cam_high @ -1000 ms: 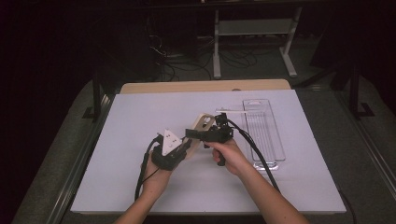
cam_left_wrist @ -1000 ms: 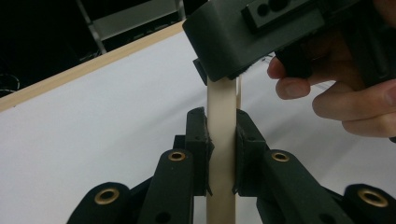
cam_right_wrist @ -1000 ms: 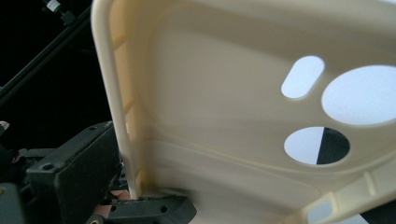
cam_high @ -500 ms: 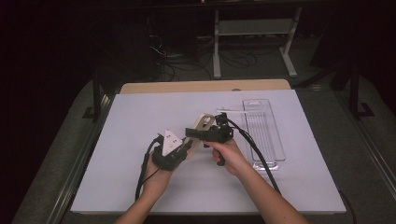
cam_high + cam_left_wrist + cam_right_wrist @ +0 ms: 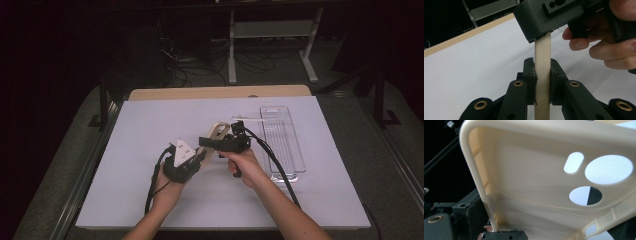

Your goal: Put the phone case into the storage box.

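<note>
The left gripper is nearly closed, its pads pressing both faces of a cream phone case seen edge-on. The right gripper meets the case's other end from above; whether its jaws clamp it I cannot tell. No writing is readable. The case hangs between both grippers above the white tabletop, left of a clear tray.

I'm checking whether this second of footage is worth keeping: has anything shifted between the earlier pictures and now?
Nothing visibly changed. The left gripper stays clamped on the cream phone case, the right gripper stays at the case's other end above the white table, and the clear tray lies where it was.
</note>
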Motion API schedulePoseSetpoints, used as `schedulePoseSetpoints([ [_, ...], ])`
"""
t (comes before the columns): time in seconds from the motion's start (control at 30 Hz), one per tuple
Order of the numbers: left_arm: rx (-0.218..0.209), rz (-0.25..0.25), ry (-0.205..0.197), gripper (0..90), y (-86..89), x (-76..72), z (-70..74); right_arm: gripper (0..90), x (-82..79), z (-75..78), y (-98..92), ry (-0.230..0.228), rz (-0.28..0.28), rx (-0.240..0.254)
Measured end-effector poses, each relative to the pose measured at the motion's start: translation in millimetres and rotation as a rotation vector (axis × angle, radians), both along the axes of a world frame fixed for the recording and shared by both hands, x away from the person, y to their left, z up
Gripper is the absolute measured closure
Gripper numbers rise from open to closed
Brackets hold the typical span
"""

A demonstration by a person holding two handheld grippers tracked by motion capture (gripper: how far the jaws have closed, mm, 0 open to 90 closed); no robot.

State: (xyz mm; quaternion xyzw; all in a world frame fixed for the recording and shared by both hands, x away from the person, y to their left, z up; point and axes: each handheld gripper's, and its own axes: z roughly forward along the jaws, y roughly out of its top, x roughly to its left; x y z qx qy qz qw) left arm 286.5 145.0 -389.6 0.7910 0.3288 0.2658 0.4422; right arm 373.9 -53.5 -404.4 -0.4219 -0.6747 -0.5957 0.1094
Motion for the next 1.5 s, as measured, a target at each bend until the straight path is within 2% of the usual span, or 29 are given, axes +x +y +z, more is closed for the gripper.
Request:
schedulePoseSetpoints([
  [0.2, 0.011, -0.017, 0.014, 69.1, 1.1, 2.7, -0.4, 7.5, -0.3, -0.7, 0.7, -0.005, 0.000, -0.007],
  [0.4, -0.024, -0.047, 0.049, 57.2, 4.3, 5.3, 0.3, 7.8, -0.2, -1.2, 0.2, -0.004, -0.009, -0.012],
  [0.43, 0.000, -0.061, 0.053, 55.1, 6.8, 6.4, 1.5, 7.9, 0.0, -1.4, 0.1, -0.004, -0.009, -0.015],
  [0.5, -0.028, -0.065, 0.066, 51.1, 7.4, 6.4, 2.2, 8.0, 0.1, -1.7, 0.2, -0.009, -0.014, -0.020],
  [0.53, -0.012, -0.077, 0.067, 48.8, 9.9, 7.1, 3.8, 8.0, 0.2, -1.8, 0.1, -0.009, -0.014, -0.022],
  [0.6, -0.014, -0.096, 0.082, 44.8, 12.5, 8.1, 5.0, 8.1, 0.3, -2.2, -0.4, -0.011, -0.016, -0.021],
  [0.63, -0.034, -0.096, 0.086, 42.7, 12.5, 7.6, 4.7, 8.1, 0.3, -2.1, -0.6, -0.009, -0.017, -0.023],
  [0.67, -0.024, -0.105, 0.094, 41.1, 14.6, 7.3, 5.5, 8.1, 0.2, -1.9, -1.2, -0.006, -0.015, -0.027],
  [0.7, -0.029, -0.117, 0.086, 40.1, 15.9, 7.8, 6.1, 8.1, 0.2, -1.9, -1.3, -0.007, -0.016, -0.027],
  [0.73, -0.047, -0.115, 0.096, 38.7, 16.6, 6.7, 6.7, 8.1, 0.2, -1.8, -1.4, -0.007, -0.017, -0.027],
  [0.77, -0.040, -0.125, 0.096, 37.7, 19.3, 7.0, 8.5, 8.2, 0.2, -1.7, -1.5, -0.007, -0.017, -0.028],
  [0.83, -0.063, -0.140, 0.103, 36.2, 22.8, 7.4, 10.1, 8.2, 0.3, -1.6, -1.7, -0.010, -0.017, -0.028],
  [0.9, -0.071, -0.164, 0.109, 34.6, 26.5, 7.8, 11.5, 8.2, 0.3, -1.7, -1.8, -0.012, -0.017, -0.033],
  [0.97, -0.061, -0.192, 0.125, 31.7, 29.9, 8.8, 11.5, 8.2, 0.3, -1.8, -2.0, -0.013, -0.018, -0.033],
  [1.07, -0.045, -0.210, 0.132, 28.7, 35.0, 8.5, 10.7, 8.2, 0.2, -1.9, -2.0, -0.013, -0.017, -0.034],
  [1.27, -0.053, -0.241, 0.123, 21.9, 45.2, 7.6, 11.2, 8.3, -0.1, -1.9, -2.9, -0.014, -0.020, -0.039],
  [1.37, -0.037, -0.241, 0.119, 17.5, 51.6, 7.7, 10.3, 8.3, 0.0, -2.3, -3.2, -0.013, -0.021, -0.038],
  [1.5, -0.053, -0.241, 0.130, 14.1, 63.7, 8.5, 8.4, 8.3, 0.0, -2.3, -3.5, -0.011, -0.022, -0.038],
])
